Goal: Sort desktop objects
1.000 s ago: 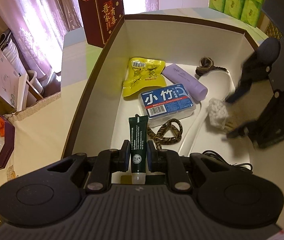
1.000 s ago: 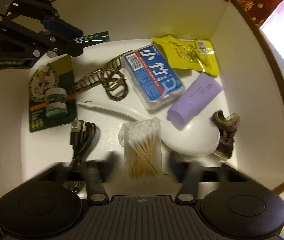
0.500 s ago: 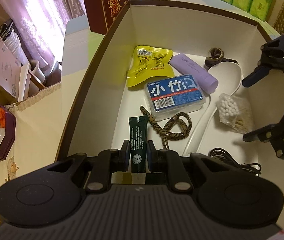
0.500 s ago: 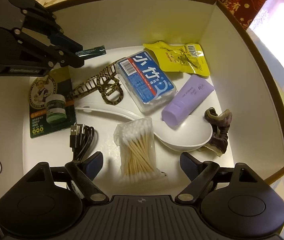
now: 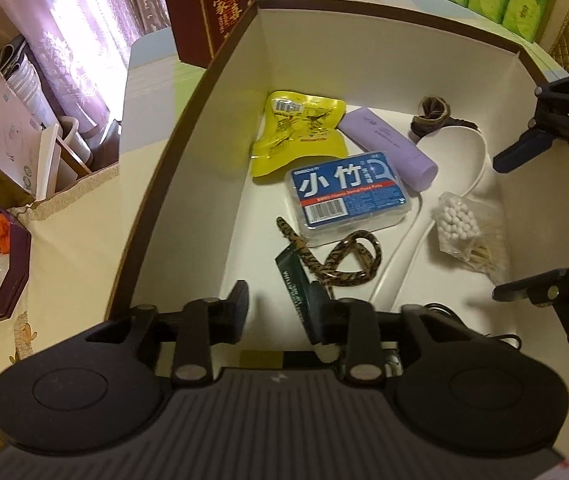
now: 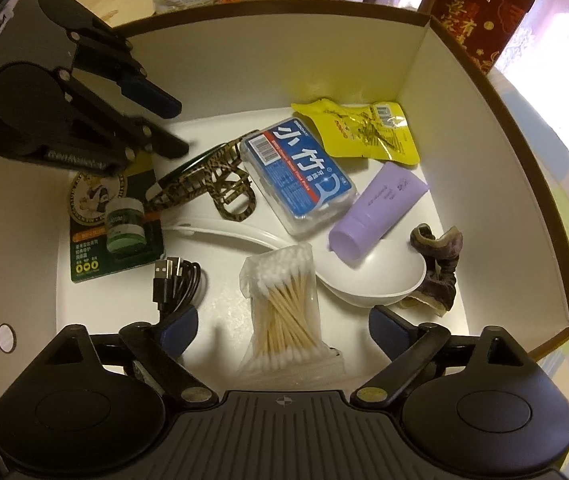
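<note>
I see a large brown-rimmed cardboard box with white inner walls (image 6: pixel 220 80) holding everything; near its far wall lies a crinkled yellow foil snack packet (image 6: pixel 358 134), and just beside it a clear plastic floss-pick case with a blue label (image 6: pixel 298 174); a lilac squeeze tube (image 6: pixel 376 210) rests with its cap end on the bowl of a white plastic ladle (image 6: pixel 368 276), whose handle runs under a leopard-print hair clip (image 6: pixel 220 186); a brown-purple fabric scrunchie (image 6: pixel 440 268) touches the ladle bowl toward the box's right wall; a clear bag of wooden cotton swabs (image 6: pixel 284 304) lies near my right tool; a coiled black USB cable (image 6: pixel 178 282) sits beside a dark green blister card with a small green jar (image 6: pixel 114 226) near the left wall.

My left gripper (image 5: pixel 280 306) hangs low over the near-left part of the box, jaws spread moderately; the dark green ointment tube (image 5: pixel 298 288) lies tilted, leaning against the right finger, its tip under the hair clip, the left finger (image 5: pixel 238 308) clear of it; whether the tube rests on the floor I cannot tell.

My right gripper (image 6: pixel 282 326) hovers over the swabs, jaws wide, holding nothing.
</note>
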`<control>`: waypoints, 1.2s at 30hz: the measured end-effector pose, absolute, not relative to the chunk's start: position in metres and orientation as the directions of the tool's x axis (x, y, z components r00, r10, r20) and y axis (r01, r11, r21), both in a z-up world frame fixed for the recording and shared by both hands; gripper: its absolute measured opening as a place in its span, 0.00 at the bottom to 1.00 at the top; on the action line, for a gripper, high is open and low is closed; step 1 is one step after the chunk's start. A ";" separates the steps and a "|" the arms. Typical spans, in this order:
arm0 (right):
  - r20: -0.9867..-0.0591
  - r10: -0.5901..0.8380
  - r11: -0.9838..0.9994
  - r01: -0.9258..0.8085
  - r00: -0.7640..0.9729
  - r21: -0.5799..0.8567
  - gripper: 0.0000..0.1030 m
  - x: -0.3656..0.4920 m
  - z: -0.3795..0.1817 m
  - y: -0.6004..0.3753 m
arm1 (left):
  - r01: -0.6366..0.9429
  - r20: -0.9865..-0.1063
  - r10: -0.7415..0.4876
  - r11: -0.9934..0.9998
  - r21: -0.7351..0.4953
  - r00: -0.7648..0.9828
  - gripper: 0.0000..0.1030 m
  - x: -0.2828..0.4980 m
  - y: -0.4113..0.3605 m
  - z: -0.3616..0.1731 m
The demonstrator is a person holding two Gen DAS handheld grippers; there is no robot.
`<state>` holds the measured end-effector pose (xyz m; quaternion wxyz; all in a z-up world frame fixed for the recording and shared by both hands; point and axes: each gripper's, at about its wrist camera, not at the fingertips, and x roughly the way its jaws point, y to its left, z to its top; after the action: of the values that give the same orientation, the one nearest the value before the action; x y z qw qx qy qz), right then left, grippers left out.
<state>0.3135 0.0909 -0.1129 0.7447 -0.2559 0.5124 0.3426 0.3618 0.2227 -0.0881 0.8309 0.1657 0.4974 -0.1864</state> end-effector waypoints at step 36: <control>-0.831 0.332 0.725 -0.684 0.446 -0.077 0.98 0.278 -0.063 0.066 | 0.358 -0.813 -0.115 0.926 0.120 0.570 0.99 0.302 0.215 -0.019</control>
<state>0.2784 0.0662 -0.0629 0.8248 -0.2062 0.4270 0.3079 0.3021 0.2152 -0.0186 0.8754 0.1369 0.4434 -0.1350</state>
